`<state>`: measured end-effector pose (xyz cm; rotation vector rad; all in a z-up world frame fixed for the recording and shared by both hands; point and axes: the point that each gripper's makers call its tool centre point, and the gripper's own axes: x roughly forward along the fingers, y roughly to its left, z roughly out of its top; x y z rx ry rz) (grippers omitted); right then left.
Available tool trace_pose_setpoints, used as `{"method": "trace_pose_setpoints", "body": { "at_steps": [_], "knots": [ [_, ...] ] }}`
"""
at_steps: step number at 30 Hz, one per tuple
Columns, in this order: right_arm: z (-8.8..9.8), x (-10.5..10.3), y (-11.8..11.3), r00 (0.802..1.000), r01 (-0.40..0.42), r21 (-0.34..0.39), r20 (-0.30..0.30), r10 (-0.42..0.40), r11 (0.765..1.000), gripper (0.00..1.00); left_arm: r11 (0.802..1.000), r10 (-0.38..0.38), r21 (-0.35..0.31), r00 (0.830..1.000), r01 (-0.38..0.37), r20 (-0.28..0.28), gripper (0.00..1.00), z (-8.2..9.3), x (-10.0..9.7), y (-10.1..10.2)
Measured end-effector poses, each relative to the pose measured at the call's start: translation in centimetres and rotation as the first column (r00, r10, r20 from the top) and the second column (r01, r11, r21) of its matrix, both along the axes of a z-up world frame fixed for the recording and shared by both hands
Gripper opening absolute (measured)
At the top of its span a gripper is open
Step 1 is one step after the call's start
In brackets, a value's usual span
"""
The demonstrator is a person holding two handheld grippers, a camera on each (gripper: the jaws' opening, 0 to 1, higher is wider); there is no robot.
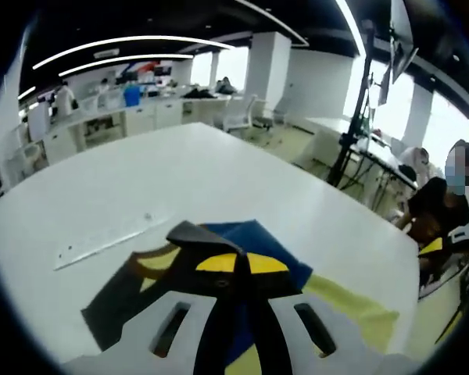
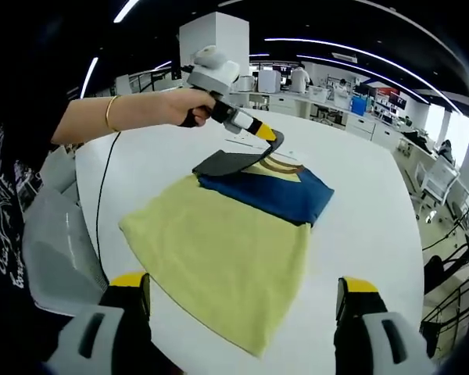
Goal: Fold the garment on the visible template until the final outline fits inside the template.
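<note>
Spreading across both views is a white table [image 2: 375, 211], round-cornered, in an open office with strip lights overhead, white desks [image 1: 133, 117] and people at the far side, and bright windows [image 1: 422, 117] at the right of the left gripper view. A seated person [image 1: 438, 207] is at the right edge of that view, beyond the table.

The garment [image 2: 227, 250] lies flat near the middle of the right gripper view: a yellow body toward the bottom, a blue band above it, and a dark flap at the top. The left gripper [image 2: 275, 141], held by a hand [image 2: 184, 105] coming from the upper left, is clenched on that dark flap and lifts its corner off the table. In the left gripper view its 2 jaws meet on the dark cloth at center bottom, with blue and yellow cloth [image 1: 289, 262] beyond them. A clear ruler [image 1: 113, 241] lies on the table at that view's left, just apart from the garment.

The right gripper [image 2: 242, 301] sits at the bottom of its own view, released, jaws spread wide and grasping nothing; the yellow hem lies between and just past them.

Bare table runs around the garment on the right and top of the right gripper view. A grey bin [image 2: 59, 250] stands at the left edge, beside the table.
</note>
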<state>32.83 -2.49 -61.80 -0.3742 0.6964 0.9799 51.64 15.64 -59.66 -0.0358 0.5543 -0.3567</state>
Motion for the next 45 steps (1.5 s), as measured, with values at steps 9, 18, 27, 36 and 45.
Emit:
{"method": "trace_pose_setpoints", "body": {
  "at_steps": [9, 18, 27, 36, 45],
  "knots": [
    [-0.3, 0.0, -0.2, 1.000, 0.002, -0.004, -0.007, -0.002, 1.000, 0.99, 0.997, -0.076, -0.013, 0.997, 0.076, 0.005, 0.00, -0.6, -0.4, -3.4],
    [-0.7, -0.2, -0.1, 1.000, -0.002, -0.001, -0.016, 0.002, 1.000, 0.99, 0.993, -0.116, 0.005, 0.993, 0.116, -0.023, 0.00, -2.7, -0.6, -5.4],
    [-1.1, 0.0, -0.8, 1.000, 0.010, -0.006, -0.024, -0.010, 1.000, 0.99, 0.981, -0.180, 0.059, 0.983, 0.182, -0.042, 0.00, -5.6, -0.4, -7.3],
    [-1.8, -0.1, -0.9, 0.999, 0.015, -0.004, -0.036, -0.015, 1.000, 0.99, 0.975, -0.215, 0.043, 0.972, 0.220, -0.089, 0.00, -8.7, -0.5, -8.4],
    [-2.3, 0.0, -0.8, 0.999, 0.016, -0.001, -0.043, -0.017, 1.000, 0.99, 0.970, -0.239, 0.028, 0.969, 0.241, -0.071, 0.00, -9.4, -0.1, -9.1]
  ]
}}
